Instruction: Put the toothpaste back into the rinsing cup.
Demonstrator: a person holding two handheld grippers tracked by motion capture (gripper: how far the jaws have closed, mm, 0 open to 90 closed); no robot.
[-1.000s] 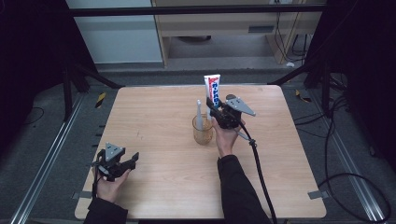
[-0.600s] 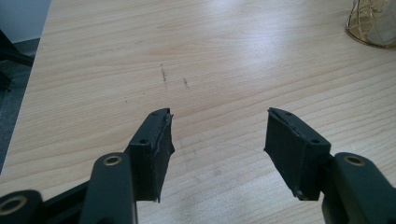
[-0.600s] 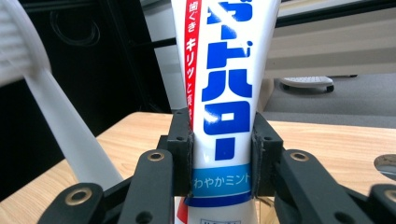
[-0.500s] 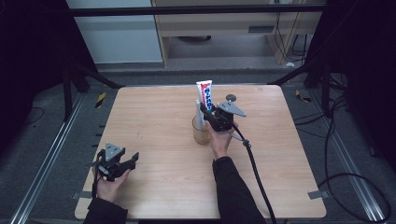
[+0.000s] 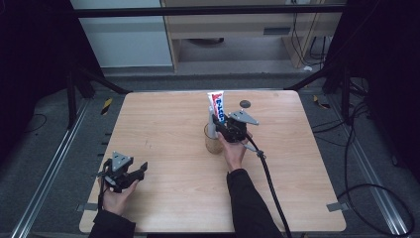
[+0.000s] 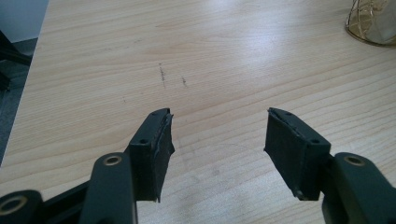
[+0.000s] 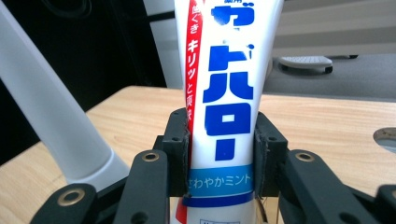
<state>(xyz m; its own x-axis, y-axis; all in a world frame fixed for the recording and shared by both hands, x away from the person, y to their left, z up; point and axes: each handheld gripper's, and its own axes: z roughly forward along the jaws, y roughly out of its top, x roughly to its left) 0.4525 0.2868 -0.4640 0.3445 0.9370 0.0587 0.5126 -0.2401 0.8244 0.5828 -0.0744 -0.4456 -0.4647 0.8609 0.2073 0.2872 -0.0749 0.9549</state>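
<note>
Toothpaste tube shifted left over the cup

Right gripper (image 5: 221,120) moved left since a second ago; jaws clenched on upright toothpaste tube (image 5: 218,106), now directly above the gold cup (image 5: 213,142) at table (image 5: 163,119) centre. White toothbrush handle (image 7: 51,121) stands beside it. Left gripper (image 6: 219,140) rests near-left, jaws released, nothing between.

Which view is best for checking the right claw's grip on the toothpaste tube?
Right gripper view: the toothpaste tube stands upright and close, the right claw pinching its lower body from both sides. High view shows the tube small, above the cup, grip detail lost. Left gripper view gives nothing of the tube.
</note>
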